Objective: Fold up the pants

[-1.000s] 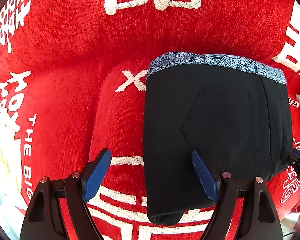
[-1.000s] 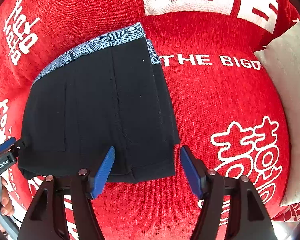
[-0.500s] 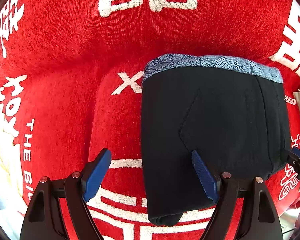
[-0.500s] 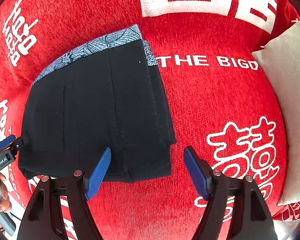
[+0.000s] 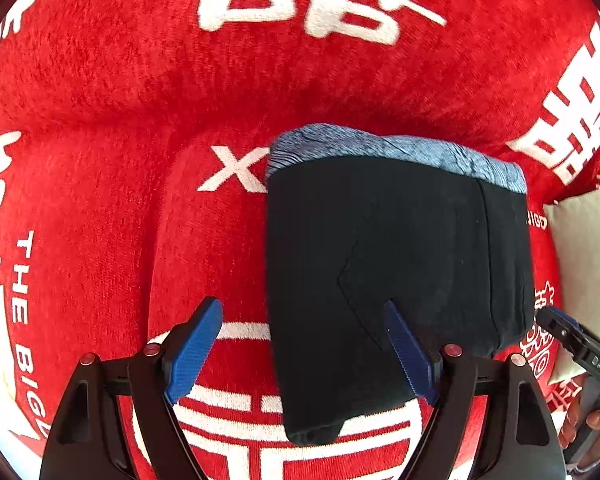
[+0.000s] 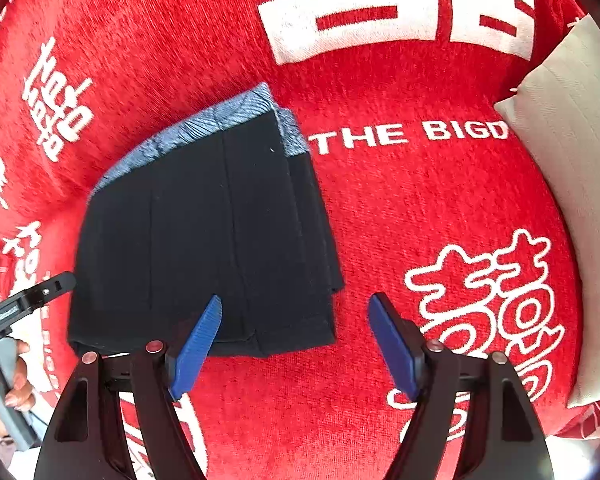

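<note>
Black pants (image 5: pixel 400 280) lie folded flat on the red blanket (image 5: pixel 140 100), blue waistband at the far edge; the left claw (image 5: pixel 304 348) hangs wide and empty above their near edge; the right claw (image 6: pixel 296 340) is wide too, holding nothing; a pale pillow (image 6: pixel 572 160) sits beside.

You've got one folded pair of black pants (image 6: pixel 204 248), one red blanket (image 6: pixel 400 208) under the pants, one pale pillow (image 6: pixel 572 184) right of the pants, two grippers, left gripper (image 5: pixel 304 352), right gripper (image 6: pixel 296 340)
</note>
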The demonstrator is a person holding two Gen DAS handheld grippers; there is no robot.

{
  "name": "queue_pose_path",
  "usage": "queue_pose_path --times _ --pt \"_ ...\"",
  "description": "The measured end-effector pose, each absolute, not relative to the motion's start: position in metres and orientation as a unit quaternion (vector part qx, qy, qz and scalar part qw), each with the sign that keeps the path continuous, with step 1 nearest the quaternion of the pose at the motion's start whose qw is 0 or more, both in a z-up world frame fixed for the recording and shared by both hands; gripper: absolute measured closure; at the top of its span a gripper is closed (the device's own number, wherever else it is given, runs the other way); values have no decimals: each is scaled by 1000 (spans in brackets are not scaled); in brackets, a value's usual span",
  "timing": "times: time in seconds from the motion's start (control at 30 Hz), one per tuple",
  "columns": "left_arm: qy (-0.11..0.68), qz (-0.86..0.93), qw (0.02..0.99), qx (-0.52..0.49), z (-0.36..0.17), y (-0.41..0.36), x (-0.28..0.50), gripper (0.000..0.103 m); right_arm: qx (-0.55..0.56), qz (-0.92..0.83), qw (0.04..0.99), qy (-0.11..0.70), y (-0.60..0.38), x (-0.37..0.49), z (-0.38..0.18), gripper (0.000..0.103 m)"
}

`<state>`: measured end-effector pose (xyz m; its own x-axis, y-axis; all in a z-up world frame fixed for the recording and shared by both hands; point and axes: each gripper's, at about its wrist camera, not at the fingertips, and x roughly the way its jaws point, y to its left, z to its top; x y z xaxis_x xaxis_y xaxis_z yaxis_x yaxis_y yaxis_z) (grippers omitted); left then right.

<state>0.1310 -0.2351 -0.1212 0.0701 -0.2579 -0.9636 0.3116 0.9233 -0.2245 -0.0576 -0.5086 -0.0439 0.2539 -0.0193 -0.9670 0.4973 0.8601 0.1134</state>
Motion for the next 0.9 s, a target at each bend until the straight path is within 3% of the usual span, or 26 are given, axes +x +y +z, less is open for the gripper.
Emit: queue_pose_path --times 0.2,0.9 --pt "684 -207 698 -49 -138 -225 149 19 286 -110 778 548 -537 -58 -42 23" --pt "692 -271 668 -39 -174 -248 188 19 399 -22 724 562 -601 -27 -100 23"
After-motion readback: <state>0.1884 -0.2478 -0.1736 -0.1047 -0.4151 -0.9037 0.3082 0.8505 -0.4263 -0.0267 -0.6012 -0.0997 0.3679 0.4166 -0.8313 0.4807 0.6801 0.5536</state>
